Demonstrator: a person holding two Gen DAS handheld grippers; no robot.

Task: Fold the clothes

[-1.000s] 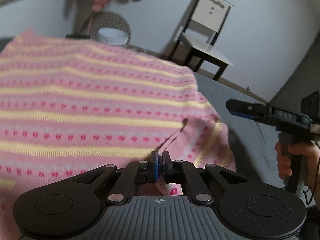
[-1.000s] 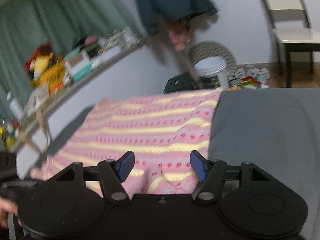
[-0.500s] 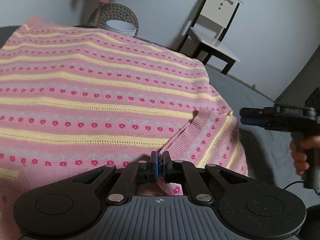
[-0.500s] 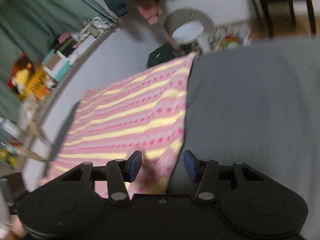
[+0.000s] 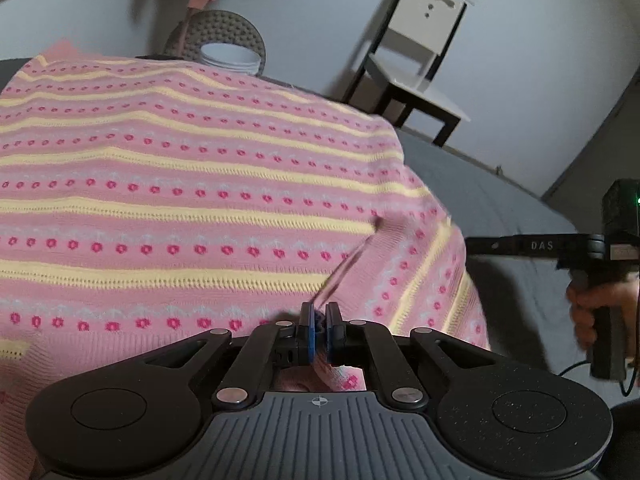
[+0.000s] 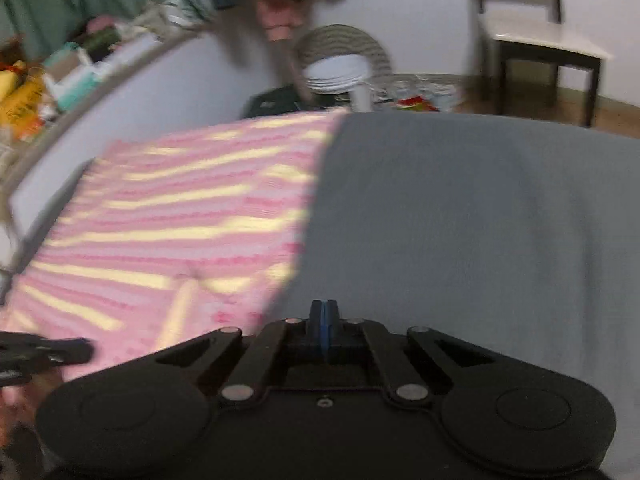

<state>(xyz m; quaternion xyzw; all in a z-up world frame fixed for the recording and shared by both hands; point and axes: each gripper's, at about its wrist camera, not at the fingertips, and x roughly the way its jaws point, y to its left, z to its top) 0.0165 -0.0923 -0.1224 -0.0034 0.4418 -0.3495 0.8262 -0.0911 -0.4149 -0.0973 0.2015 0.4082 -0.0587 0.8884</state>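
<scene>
Grey bed cover (image 6: 460, 220) carries your pink-and-yellow striped knit sweater (image 5: 180, 200); left gripper (image 5: 319, 334) fingers pinch its edge, right gripper (image 6: 324, 328) fingers closed, empty. Carry that edge across evenly, keeping tension.

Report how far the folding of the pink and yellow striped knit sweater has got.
Done: the pink and yellow striped knit sweater lies spread on the grey bed cover. In hand: the left gripper is shut on its near edge; the right gripper is shut, nothing visible between its fingers. Left: no fold shows in view, so the folding remains.
</scene>
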